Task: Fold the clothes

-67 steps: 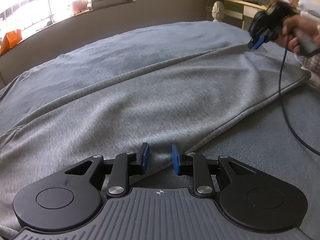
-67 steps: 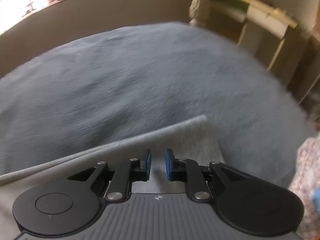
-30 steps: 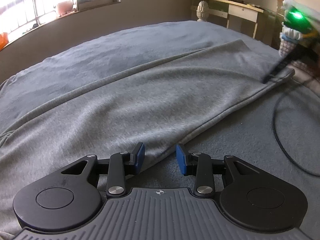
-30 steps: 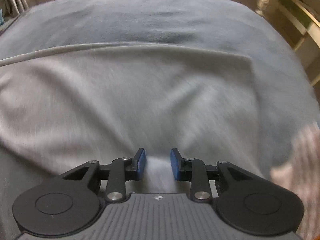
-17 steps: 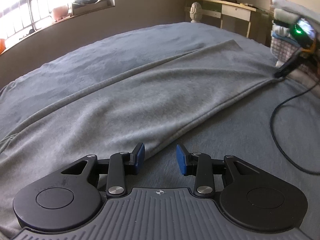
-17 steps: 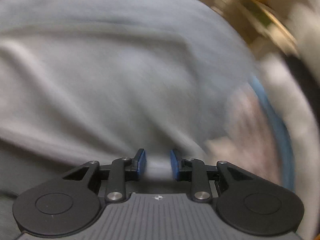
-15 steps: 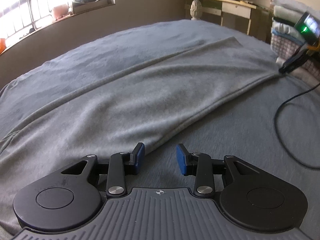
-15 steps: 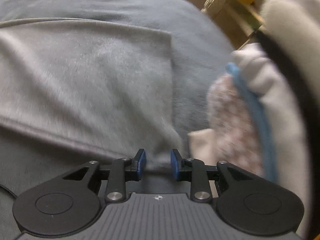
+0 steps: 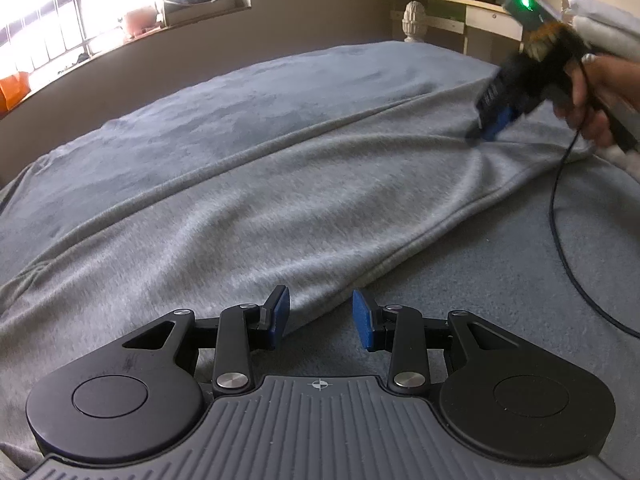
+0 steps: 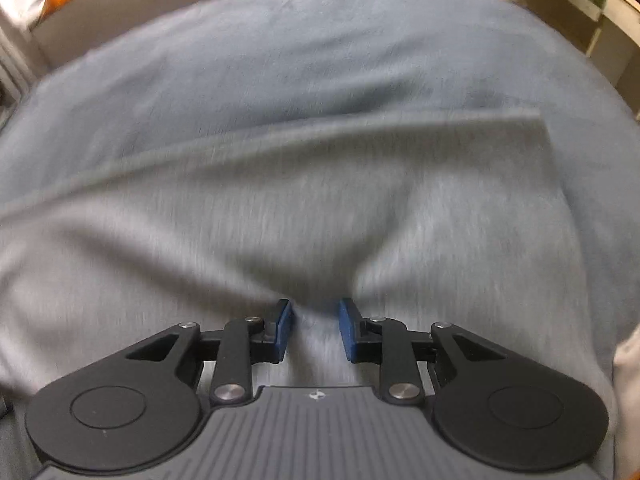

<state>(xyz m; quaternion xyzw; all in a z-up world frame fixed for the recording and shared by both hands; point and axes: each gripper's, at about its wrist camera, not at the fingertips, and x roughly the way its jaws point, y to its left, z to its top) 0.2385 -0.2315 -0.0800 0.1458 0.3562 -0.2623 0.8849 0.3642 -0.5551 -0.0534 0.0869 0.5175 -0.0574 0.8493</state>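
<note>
Fingers of the left gripper (image 9: 320, 316) stand part-open with nothing pinched; the near hem of the grey garment (image 9: 280, 216) crosses the gap at about 11 o'clock of the blue pads, unclamped. Right gripper (image 10: 314, 326) also shows a narrow gap. Grey cloth lies under and between its pads, bunched in a dip just ahead of them; I cannot tell whether the pads press it, so I log it as not gripping.

Garment location: spread long across the blue-grey bed cover (image 9: 240, 92), running from 8 o'clock to 2 o'clock in the left wrist view, still in a single flat layer as far as I can see.

Change since half a second ago: the right gripper was down at the garment's far corner, beside the stack of folded laundry (image 9: 600, 20). Now it sits further in, tips on the cloth at about 2 o'clock, with creases radiating from the contact point. The right wrist view has swung off the stack and back to face the garment, squared far corner at 1 o'clock. Left gripper has not shifted; the hem has crept slightly toward it.

Reading: I judge this as smoothing or repositioning ahead of a first fold, not the fold itself. No fold made yet.

Containers: none in view. The laundry stack sits loose on the bed edge, at 2 o'clock.
</note>
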